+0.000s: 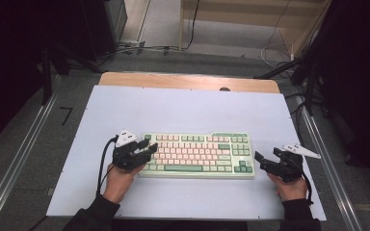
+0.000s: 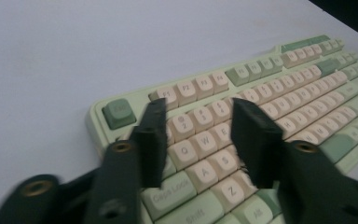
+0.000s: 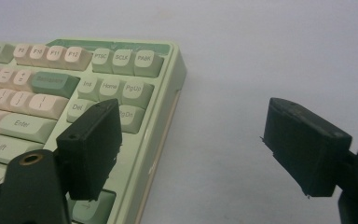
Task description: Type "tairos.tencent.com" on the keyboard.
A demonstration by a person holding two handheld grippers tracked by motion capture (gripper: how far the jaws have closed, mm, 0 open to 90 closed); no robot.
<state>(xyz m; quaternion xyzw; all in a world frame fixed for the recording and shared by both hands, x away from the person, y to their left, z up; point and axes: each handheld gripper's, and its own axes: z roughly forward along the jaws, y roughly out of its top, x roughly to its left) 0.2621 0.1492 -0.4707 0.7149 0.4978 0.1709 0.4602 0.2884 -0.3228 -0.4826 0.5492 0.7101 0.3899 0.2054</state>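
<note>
High view: I see keyboard [image 1: 200, 155] mid-worktop [image 1: 183, 108], left gripper [image 1: 144, 149] at its 9 o'clock end, right gripper [image 1: 260, 161] at 3 | Left gripper view: jaws spread over Q-W keys, nothing pinched | Right gripper view: jaws wide apart, straddling keyboard's edge.

Even, soft light on the table; dark surroundings; close-up views slightly blurred.

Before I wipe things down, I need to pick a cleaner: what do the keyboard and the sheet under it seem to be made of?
The keyboard looks like moulded plastic: matte pale green case, pink and green keycaps with printed legends. The sheet looks like a smooth, matte, pale bluish board or mat, probably plastic or laminate; its material can't be told for sure. It lies on a table whose edge looks like wood.
</note>
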